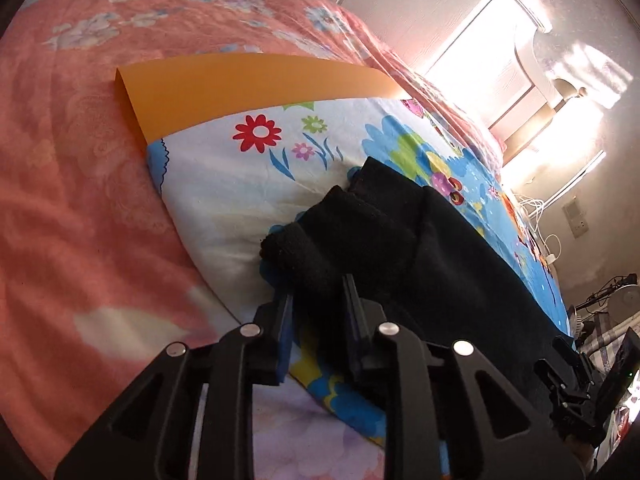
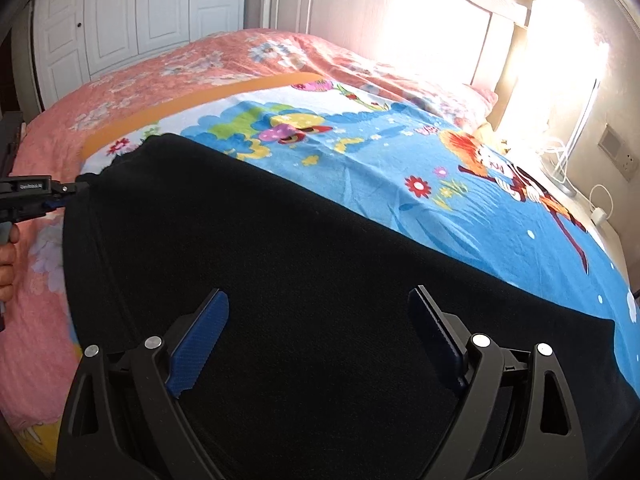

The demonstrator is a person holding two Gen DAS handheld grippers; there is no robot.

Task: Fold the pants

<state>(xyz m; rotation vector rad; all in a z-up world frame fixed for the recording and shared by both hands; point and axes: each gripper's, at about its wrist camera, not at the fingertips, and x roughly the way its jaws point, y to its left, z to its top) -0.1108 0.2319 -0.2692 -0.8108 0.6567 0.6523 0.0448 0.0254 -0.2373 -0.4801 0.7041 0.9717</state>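
Observation:
Black pants (image 2: 304, 280) lie spread on a blue and white cartoon sheet (image 2: 400, 152) on the bed. In the left wrist view the pants (image 1: 420, 248) bunch up at one end, and my left gripper (image 1: 318, 296) is shut on that bunched edge. The left gripper also shows in the right wrist view (image 2: 70, 192) at the far left, pinching the pants' corner. My right gripper (image 2: 318, 312) is open, with its blue-padded fingers (image 2: 200, 340) low over the middle of the pants, holding nothing.
An orange sheet (image 1: 240, 88) lies under the cartoon sheet on a pink floral blanket (image 1: 80, 160). A white headboard (image 2: 508, 40), bright window light, cables and a wall socket (image 2: 616, 152) are to the right. White wardrobes (image 2: 140, 8) stand behind the bed.

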